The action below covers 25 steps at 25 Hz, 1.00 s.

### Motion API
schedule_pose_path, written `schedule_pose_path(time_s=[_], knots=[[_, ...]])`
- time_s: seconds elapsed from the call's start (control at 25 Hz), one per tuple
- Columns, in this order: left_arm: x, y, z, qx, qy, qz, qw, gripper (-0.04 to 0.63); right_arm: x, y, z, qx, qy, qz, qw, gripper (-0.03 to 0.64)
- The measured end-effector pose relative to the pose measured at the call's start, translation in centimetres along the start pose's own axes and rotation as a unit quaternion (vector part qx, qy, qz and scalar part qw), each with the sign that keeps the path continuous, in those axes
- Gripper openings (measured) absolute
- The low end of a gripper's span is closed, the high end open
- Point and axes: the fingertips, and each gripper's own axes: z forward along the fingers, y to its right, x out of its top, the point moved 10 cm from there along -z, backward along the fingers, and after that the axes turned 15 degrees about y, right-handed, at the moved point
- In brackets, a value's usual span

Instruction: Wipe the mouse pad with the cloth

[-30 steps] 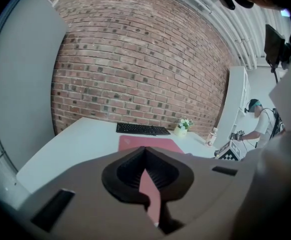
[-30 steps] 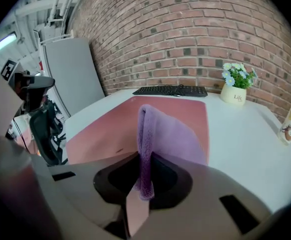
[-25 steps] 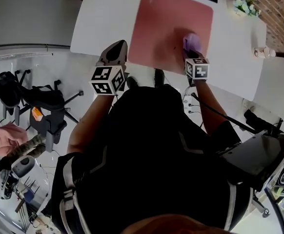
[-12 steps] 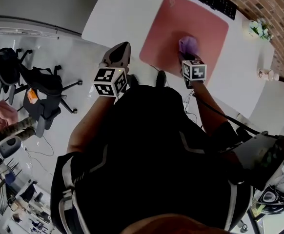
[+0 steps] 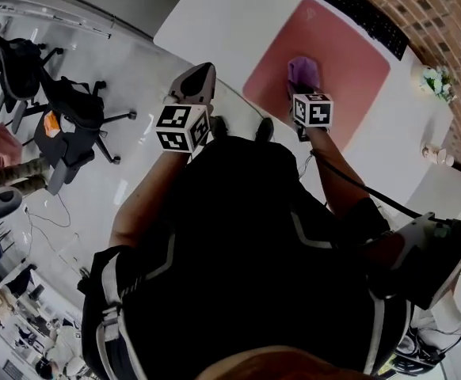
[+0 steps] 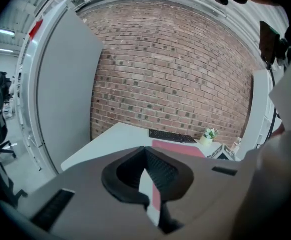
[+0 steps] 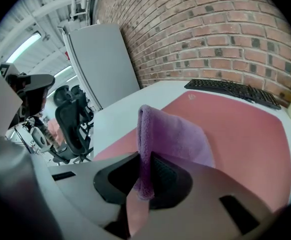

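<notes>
A pinkish-red mouse pad [image 5: 345, 66] lies on the white table [image 5: 230, 14], in front of a black keyboard [image 5: 353, 10]. My right gripper [image 5: 302, 89] is shut on a purple cloth [image 5: 302, 73] that rests on the pad's near-left part. In the right gripper view the cloth [image 7: 173, 134] stands folded between the jaws of the right gripper [image 7: 144, 176], draped forward onto the pad [image 7: 235, 129]. My left gripper [image 5: 199, 76] hovers off the table's near edge, shut and holding nothing. From the left gripper [image 6: 145, 151] the pad [image 6: 178, 148] shows far ahead.
A small potted plant [image 5: 436, 81] and a little bottle [image 5: 435, 154] stand on the table right of the pad. Black office chairs [image 5: 72, 125] are on the floor to the left. A brick wall [image 7: 225, 34] runs behind the table. A cable [image 5: 357, 184] trails from the right gripper.
The right gripper has dragged the cloth leftward across the pad, from its right part to its near-left part. The left gripper has stayed beside the table edge. The head view has swung.
</notes>
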Motion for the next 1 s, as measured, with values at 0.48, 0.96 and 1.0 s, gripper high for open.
schedule_pose_path(time_s=[0.48,0.96,1.0], knots=[[-0.2,-1.7,-1.7,0.033,0.003,-0.01,0.9994,0.005,1.9,-3.3,4.8,0.046,-0.011,-0.002,0.999,0.054],[0.2,-4.0,-2.7,0.027,0.005,-0.014,0.9995,0.005,3.8,-7.8,8.0,0.064,0.006,-0.003,0.998,0.054],[0.2,-4.2,-2.6,0.024,0.005,-0.015,0.9996,0.005,4.0,-8.2,8.1,0.067,0.01,-0.002,0.998,0.054]])
